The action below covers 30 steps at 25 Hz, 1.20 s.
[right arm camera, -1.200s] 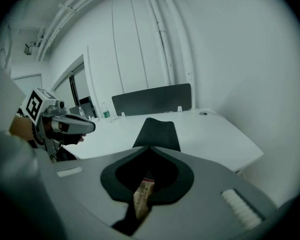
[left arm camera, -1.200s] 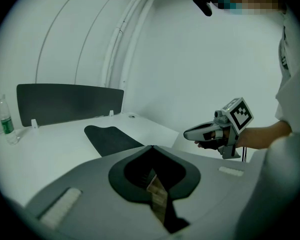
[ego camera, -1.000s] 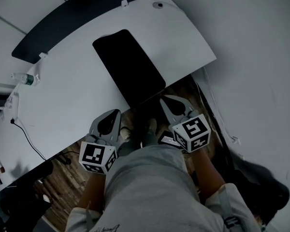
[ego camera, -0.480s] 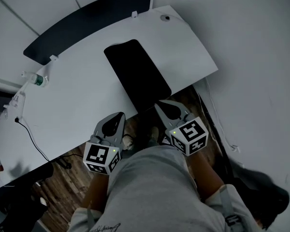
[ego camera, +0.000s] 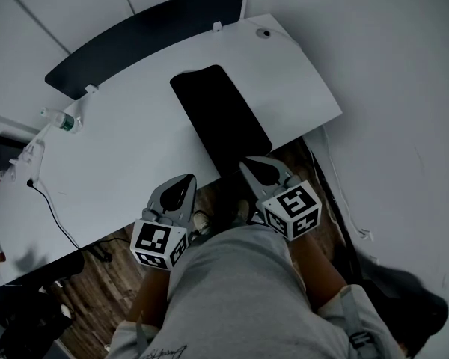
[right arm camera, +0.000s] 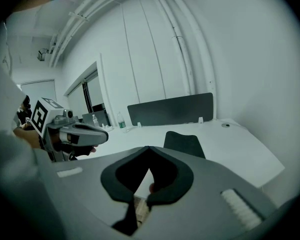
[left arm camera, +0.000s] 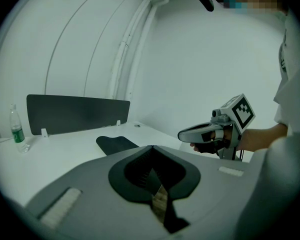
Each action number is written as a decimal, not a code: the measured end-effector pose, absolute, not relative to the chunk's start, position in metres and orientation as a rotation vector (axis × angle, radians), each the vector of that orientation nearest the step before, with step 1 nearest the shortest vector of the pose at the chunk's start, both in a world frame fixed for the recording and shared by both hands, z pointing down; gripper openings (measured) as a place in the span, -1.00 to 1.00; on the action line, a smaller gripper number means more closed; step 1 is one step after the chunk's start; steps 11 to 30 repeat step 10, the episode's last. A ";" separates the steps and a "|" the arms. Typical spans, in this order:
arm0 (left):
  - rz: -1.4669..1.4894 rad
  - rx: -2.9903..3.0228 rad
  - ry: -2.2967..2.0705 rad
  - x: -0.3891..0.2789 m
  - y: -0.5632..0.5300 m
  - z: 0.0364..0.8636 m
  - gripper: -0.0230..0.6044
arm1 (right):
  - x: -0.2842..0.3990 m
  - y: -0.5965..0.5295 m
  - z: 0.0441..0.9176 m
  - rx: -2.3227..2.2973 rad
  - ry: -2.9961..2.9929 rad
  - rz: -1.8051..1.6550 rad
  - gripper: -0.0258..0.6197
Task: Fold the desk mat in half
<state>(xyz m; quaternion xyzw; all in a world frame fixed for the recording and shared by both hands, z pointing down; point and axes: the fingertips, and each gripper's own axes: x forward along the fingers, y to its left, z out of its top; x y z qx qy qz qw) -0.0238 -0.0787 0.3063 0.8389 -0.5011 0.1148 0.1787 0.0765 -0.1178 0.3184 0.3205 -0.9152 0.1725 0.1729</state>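
Black rectangular desk mat [ego camera: 221, 118] lies flat and unfolded on the white curved surface [ego camera: 135, 152]. Its long axis runs 11 to 5 o'clock in the head view, and its near short end sits at the front edge of the surface. The mat is right of the surface's middle, with nothing on top of it.

Right claw [ego camera: 248, 163] is at 6 o'clock of the mat's near end, just off the surface edge, tip pointing toward the mat and not touching it. Its jaws are pressed together and hold nothing. Left claw [ego camera: 184, 179] is at 7 o'clock of the mat, also off the surface edge and apart from the mat. Its jaws meet at the tip and hold nothing. The two claws are side by side in front of the person's grey-clothed torso [ego camera: 232, 290].

Dark grey divider panel [ego camera: 142, 32] stands along the far edge of the surface, at 11 o'clock of the mat. Small round grommet [ego camera: 264, 33] is at 1 o'clock of the mat, near the far right corner. Clear plastic water bottle with green label [ego camera: 63, 120] stands at 9 o'clock, near the left edge of the surface. Thin black cable [ego camera: 49, 208] trails over the surface at 8 o'clock. Brown wooden floor [ego camera: 97, 290] shows below the surface edge.
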 end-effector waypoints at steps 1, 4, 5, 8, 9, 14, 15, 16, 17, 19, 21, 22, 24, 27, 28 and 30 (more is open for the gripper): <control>0.321 2.373 -1.416 -0.025 -0.078 0.306 -0.86 | 0.076 -0.118 0.318 0.910 -2.595 0.486 -0.91; 0.316 2.379 -1.411 -0.026 -0.078 0.305 -0.86 | 0.077 -0.118 0.320 0.916 -2.586 0.479 -0.91; 0.318 2.380 -1.409 -0.025 -0.078 0.305 -0.86 | 0.077 -0.118 0.320 0.918 -2.583 0.477 -0.91; 0.319 2.383 -1.404 -0.025 -0.075 0.303 -0.86 | 0.080 -0.116 0.320 0.923 -2.574 0.474 -0.91; 0.319 2.383 -1.404 -0.025 -0.074 0.302 -0.86 | 0.081 -0.115 0.320 0.924 -2.571 0.473 -0.91; 0.319 2.384 -1.404 -0.025 -0.074 0.301 -0.86 | 0.081 -0.114 0.320 0.926 -2.568 0.472 -0.91; 0.319 2.384 -1.404 -0.025 -0.074 0.301 -0.86 | 0.081 -0.114 0.320 0.926 -2.568 0.472 -0.91; 0.319 2.384 -1.404 -0.025 -0.074 0.301 -0.86 | 0.081 -0.114 0.320 0.926 -2.568 0.472 -0.91; 0.319 2.384 -1.404 -0.025 -0.074 0.301 -0.86 | 0.081 -0.114 0.320 0.926 -2.568 0.472 -0.91; 0.319 2.384 -1.404 -0.025 -0.074 0.301 -0.86 | 0.081 -0.114 0.320 0.926 -2.568 0.472 -0.91; 0.319 2.384 -1.404 -0.025 -0.074 0.301 -0.86 | 0.081 -0.114 0.320 0.926 -2.568 0.472 -0.91; 0.319 2.384 -1.404 -0.025 -0.074 0.301 -0.86 | 0.081 -0.114 0.320 0.926 -2.568 0.472 -0.91; 0.319 2.384 -1.404 -0.025 -0.074 0.301 -0.86 | 0.081 -0.114 0.320 0.926 -2.568 0.472 -0.91; 0.319 2.384 -1.404 -0.025 -0.074 0.301 -0.86 | 0.081 -0.114 0.320 0.926 -2.568 0.472 -0.91; 0.319 2.384 -1.404 -0.025 -0.074 0.301 -0.86 | 0.081 -0.114 0.320 0.926 -2.568 0.472 -0.91; 0.319 2.384 -1.404 -0.025 -0.074 0.301 -0.86 | 0.081 -0.114 0.320 0.926 -2.568 0.472 -0.91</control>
